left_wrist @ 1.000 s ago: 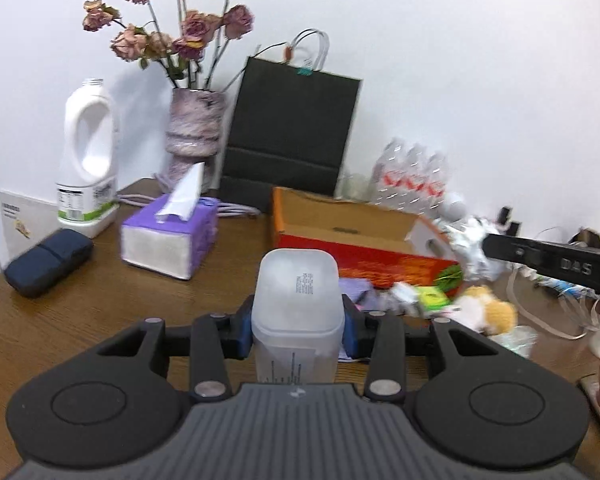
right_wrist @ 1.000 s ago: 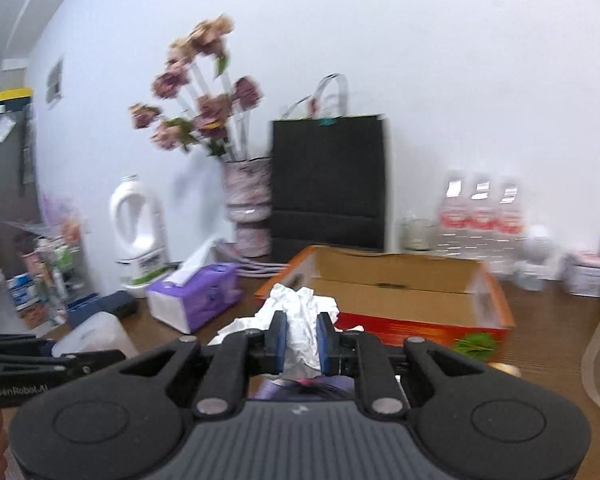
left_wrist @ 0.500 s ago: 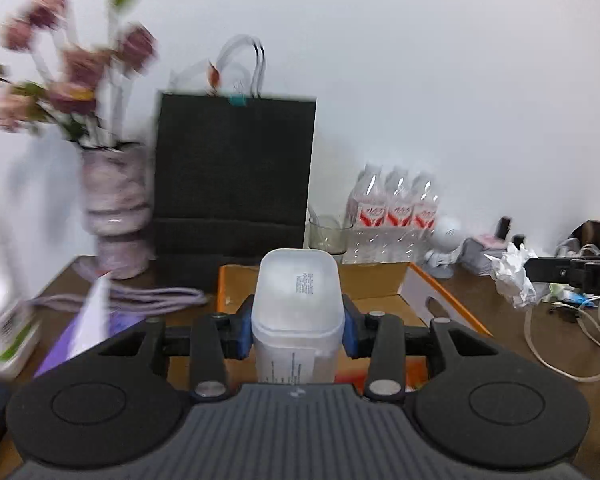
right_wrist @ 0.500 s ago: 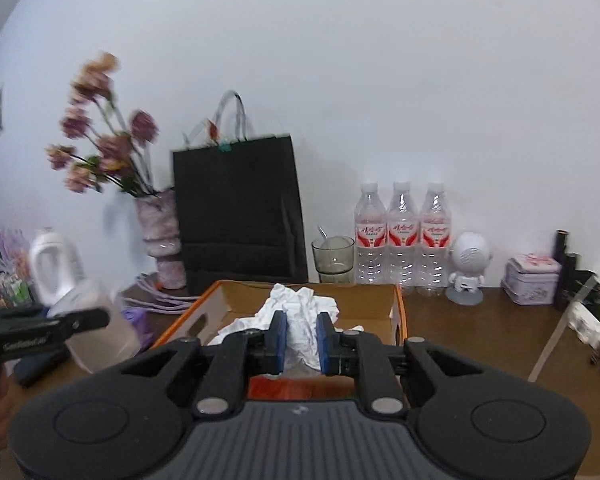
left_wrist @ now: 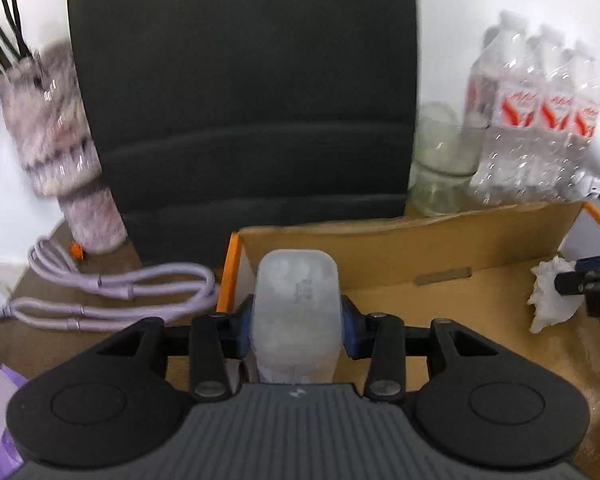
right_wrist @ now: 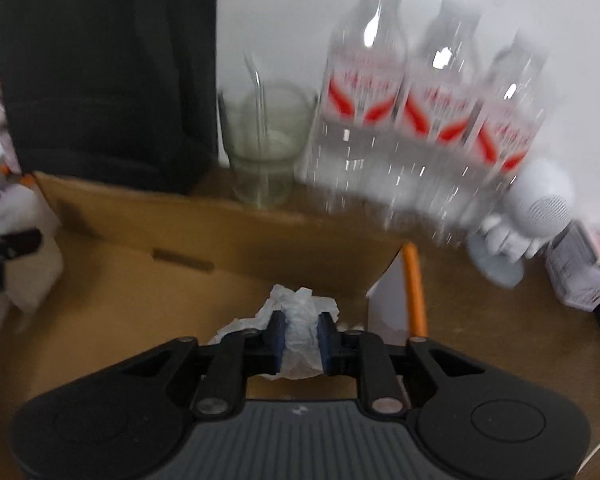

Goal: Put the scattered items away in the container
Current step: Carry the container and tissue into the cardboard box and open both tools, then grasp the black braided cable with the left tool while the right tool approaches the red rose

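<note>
My left gripper [left_wrist: 296, 326] is shut on a translucent white plastic tub [left_wrist: 296, 304] and holds it over the left end of the open cardboard box [left_wrist: 440, 256] with orange edges. My right gripper [right_wrist: 300, 338] is shut on a crumpled white tissue [right_wrist: 300, 320] and holds it over the right end of the same box [right_wrist: 220, 236]. The tissue and the right gripper's tip also show at the right edge of the left wrist view [left_wrist: 548, 296]. The tub and left gripper show at the left edge of the right wrist view [right_wrist: 24, 248].
A black paper bag [left_wrist: 240, 92] stands behind the box. A glass with a stirrer [right_wrist: 264, 148] and three water bottles [right_wrist: 420, 112] stand behind it. A vase [left_wrist: 56, 152], a lilac cable [left_wrist: 112, 292], a white robot figure [right_wrist: 524, 216] and a tin [right_wrist: 580, 272] stand around.
Both grippers moved forward and down over the box with their loads still held. The box, bag and bottles now fill the views much closer.
</note>
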Demonstrator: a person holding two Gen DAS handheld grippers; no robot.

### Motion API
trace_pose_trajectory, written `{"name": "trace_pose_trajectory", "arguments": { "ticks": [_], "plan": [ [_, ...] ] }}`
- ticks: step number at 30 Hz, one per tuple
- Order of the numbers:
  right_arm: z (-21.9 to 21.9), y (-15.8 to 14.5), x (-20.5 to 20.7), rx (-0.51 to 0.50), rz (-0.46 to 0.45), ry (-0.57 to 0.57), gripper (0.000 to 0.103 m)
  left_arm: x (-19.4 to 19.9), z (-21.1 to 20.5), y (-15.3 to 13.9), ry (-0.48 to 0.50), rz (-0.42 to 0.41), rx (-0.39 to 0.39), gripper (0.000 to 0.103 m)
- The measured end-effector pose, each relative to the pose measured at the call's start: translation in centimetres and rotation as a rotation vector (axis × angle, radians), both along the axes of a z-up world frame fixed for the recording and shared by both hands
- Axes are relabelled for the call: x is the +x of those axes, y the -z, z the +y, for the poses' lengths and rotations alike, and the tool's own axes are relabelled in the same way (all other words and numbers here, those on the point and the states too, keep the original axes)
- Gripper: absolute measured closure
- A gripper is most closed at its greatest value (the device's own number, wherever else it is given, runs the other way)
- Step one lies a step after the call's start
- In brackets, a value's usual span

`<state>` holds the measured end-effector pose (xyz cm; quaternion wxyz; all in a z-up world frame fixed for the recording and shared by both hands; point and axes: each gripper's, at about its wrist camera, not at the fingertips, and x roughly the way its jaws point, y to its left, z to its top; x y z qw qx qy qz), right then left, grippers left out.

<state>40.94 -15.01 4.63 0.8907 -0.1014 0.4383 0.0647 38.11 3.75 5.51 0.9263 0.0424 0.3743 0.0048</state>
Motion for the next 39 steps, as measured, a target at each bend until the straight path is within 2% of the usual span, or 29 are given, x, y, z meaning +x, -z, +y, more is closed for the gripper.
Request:
{"name": "trace_pose_trajectory", "arguments": {
  "ticks": [1, 2, 4, 5, 6, 7, 10, 11, 14, 16, 18, 21, 23, 25, 28, 31, 35, 37, 39],
  "plan": [
    [0.0, 0.3, 0.3, -0.016, 0.006, 0.008, 0.07, 0.0, 0.2, -0.2, 0.017, -0.006, -0.011, 0.037],
    [0.0, 0.4, 0.4, -0.02, 0.004, 0.013, 0.064, -0.1, 0.2, -0.4, 0.04, -0.017, -0.01, 0.029],
    [-0.5, -0.2, 0.3, 0.03, 0.005, 0.023, 0.054, -0.4, -0.1, -1.3, 0.075, -0.036, 0.002, 0.021],
    [-0.9, -0.8, 0.1, 0.068, 0.012, 0.031, 0.053, -0.6, -0.1, -1.8, 0.082, -0.035, -0.001, 0.014],
    [-1.3, -1.6, -0.2, 0.105, 0.017, 0.039, 0.052, -0.8, 0.0, -2.5, 0.083, -0.027, -0.013, 0.011],
    [-1.8, -2.5, -0.4, 0.135, 0.017, 0.047, 0.048, -1.1, 0.3, -3.3, 0.075, -0.021, -0.034, 0.009],
    [-3.0, -5.0, -1.8, 0.199, 0.026, 0.078, 0.011, -2.9, 1.2, -6.1, 0.05, -0.026, -0.078, 0.007],
    [-3.3, -5.7, -2.4, 0.214, 0.041, 0.082, 0.01, -3.6, 1.5, -6.9, 0.042, -0.023, -0.088, 0.002],
    [-4.2, -7.0, -4.7, 0.254, 0.076, 0.1, 0.01, -6.8, 2.0, -8.9, 0.018, -0.024, -0.117, 0.0],
    [-4.7, -7.7, -7.1, 0.278, 0.042, 0.095, 0.01, -9.8, 1.7, -9.6, 0.01, -0.07, -0.108, 0.0],
    [-5.0, -8.7, -10.6, 0.307, -0.076, 0.068, 0.011, -13.6, 1.0, -10.1, 0.019, -0.19, -0.07, 0.0],
    [-5.5, -9.4, -16.4, 0.357, -0.329, 0.009, 0.01, -19.9, -0.2, -10.3, 0.043, -0.424, -0.034, 0.0],
    [-5.4, -9.6, -20.0, 0.361, -0.477, -0.035, 0.01, -22.8, -0.7, -10.1, 0.062, -0.493, -0.04, 0.0],
    [-5.2, -9.4, -22.4, 0.35, -0.545, -0.049, 0.01, -24.3, -1.0, -10.0, 0.059, -0.481, -0.048, 0.0],
    [-4.8, -9.2, -25.1, 0.339, -0.555, -0.046, 0.01, -27.4, -1.2, -9.5, -0.007, -0.464, -0.024, 0.0],
    [-5.3, -8.2, -29.8, 0.343, -0.562, -0.047, 0.01, -32.3, -0.6, -7.5, -0.006, -0.453, -0.072, 0.0],
    [-6.3, -4.4, -37.8, 0.38, -0.531, -0.059, 0.01, -38.4, 0.3, -2.7, 0.014, -0.395, -0.133, 0.001],
    [-6.8, -2.0, -41.3, 0.398, -0.487, -0.046, 0.011, -40.3, 0.7, -0.6, 0.026, -0.332, -0.131, 0.009],
    [-7.0, -0.2, -43.5, 0.401, -0.426, -0.083, 0.018, -41.4, 1.1, 0.6, 0.056, -0.3, -0.129, 0.015]
  ]
}}
